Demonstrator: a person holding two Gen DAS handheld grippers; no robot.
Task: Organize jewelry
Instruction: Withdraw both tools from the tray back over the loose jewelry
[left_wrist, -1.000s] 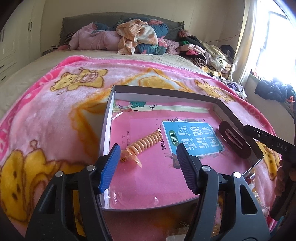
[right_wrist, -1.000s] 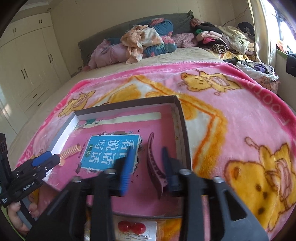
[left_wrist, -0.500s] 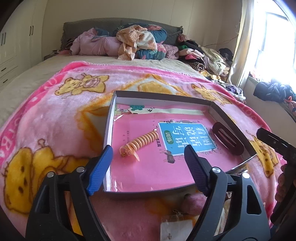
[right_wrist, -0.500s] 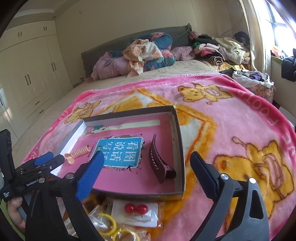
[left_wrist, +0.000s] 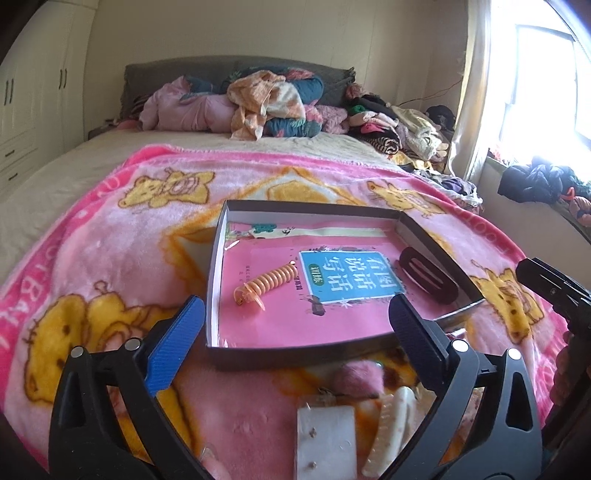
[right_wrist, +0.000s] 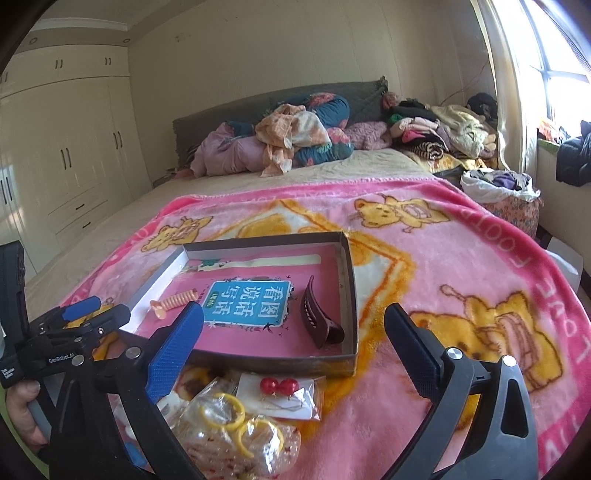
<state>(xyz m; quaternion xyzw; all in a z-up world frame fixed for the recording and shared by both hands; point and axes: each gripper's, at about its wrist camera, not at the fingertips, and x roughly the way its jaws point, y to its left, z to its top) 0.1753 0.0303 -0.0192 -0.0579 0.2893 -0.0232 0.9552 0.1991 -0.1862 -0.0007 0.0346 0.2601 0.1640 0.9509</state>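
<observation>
A shallow grey box (left_wrist: 218, 280) with a pink book as its floor lies on the pink blanket. Inside it are an orange spiral hair clip (left_wrist: 269, 282) on the left and a dark brown claw clip (left_wrist: 428, 275) on the right. My left gripper (left_wrist: 295, 306) hovers at the box's near edge, its jaws opening with nothing between them. My right gripper (right_wrist: 293, 314) stands open and bare before the box (right_wrist: 349, 280), and the brown clip (right_wrist: 317, 317) lies loose inside. Red bead earrings (right_wrist: 279, 386) on a card and bagged yellow rings (right_wrist: 229, 406) lie below.
A white hair clip (left_wrist: 391, 417), a white card (left_wrist: 327, 439) and a pink pompom (left_wrist: 360, 376) lie on the blanket in front of the box. Piled clothes (right_wrist: 295, 136) cover the bed's head. White wardrobes (right_wrist: 74, 155) stand at the left, a window at the right.
Both grippers let go and opened wide, then drew back and rose out of the box. The orange spiral clip and the brown clip stayed lying in the box.
</observation>
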